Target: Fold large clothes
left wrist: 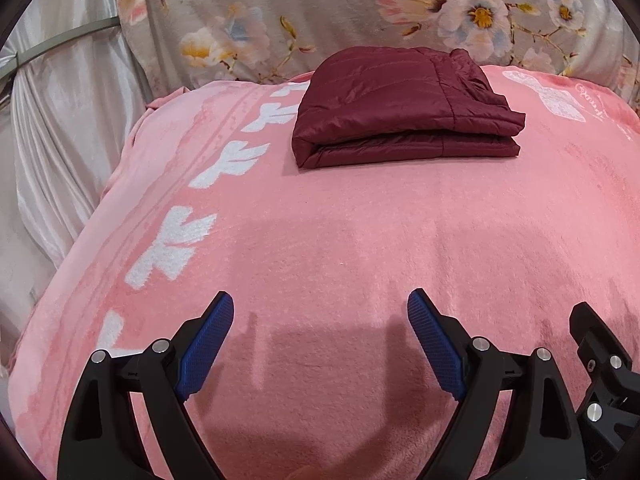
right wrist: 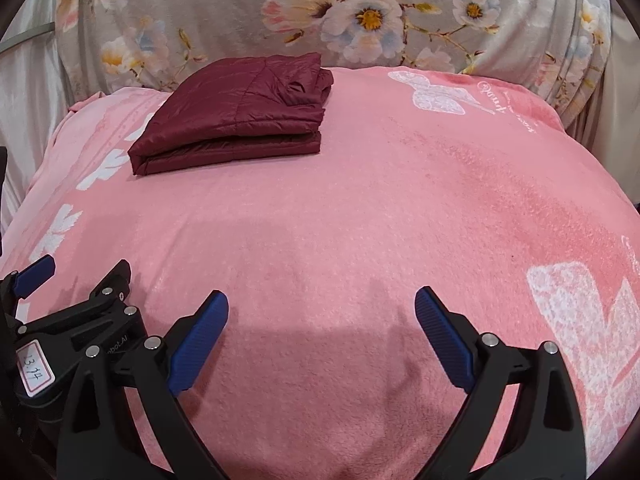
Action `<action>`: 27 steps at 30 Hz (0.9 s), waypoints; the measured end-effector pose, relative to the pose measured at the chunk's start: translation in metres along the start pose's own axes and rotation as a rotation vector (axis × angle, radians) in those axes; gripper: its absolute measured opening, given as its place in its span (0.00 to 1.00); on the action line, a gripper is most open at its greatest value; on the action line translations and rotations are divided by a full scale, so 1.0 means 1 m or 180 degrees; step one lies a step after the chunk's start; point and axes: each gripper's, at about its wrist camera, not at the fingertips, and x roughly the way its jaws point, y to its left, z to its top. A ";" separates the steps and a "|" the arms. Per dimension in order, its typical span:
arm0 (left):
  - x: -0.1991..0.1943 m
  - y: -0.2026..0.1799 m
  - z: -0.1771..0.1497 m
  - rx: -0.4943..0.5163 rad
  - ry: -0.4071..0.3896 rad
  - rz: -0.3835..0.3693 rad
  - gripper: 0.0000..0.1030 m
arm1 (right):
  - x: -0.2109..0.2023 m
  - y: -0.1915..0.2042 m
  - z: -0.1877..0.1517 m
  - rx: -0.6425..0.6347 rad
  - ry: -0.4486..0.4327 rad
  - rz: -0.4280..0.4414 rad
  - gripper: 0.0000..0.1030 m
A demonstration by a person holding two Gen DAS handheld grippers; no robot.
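A dark red quilted jacket [left wrist: 404,108] lies folded into a flat stack at the far side of the pink blanket [left wrist: 320,240]. It also shows in the right wrist view [right wrist: 236,120], far left. My left gripper [left wrist: 320,308] is open and empty, low over the near part of the blanket, well short of the jacket. My right gripper [right wrist: 322,304] is open and empty too, beside the left one. Part of the left gripper's body [right wrist: 80,320] shows at the lower left of the right wrist view.
The pink blanket [right wrist: 400,220] with white flower prints covers the whole surface. A grey floral cloth [left wrist: 320,12] hangs behind it. A pale satin curtain [left wrist: 60,120] hangs at the left, past the blanket's edge.
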 end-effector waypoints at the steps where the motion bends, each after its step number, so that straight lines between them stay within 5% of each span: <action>1: 0.000 0.000 0.000 -0.0004 -0.0006 -0.0009 0.84 | -0.001 0.000 0.000 0.0002 -0.0013 0.0012 0.89; 27: -0.011 0.011 0.002 -0.0174 -0.0166 -0.0051 0.83 | -0.013 0.014 0.001 -0.0179 -0.0195 -0.0209 0.89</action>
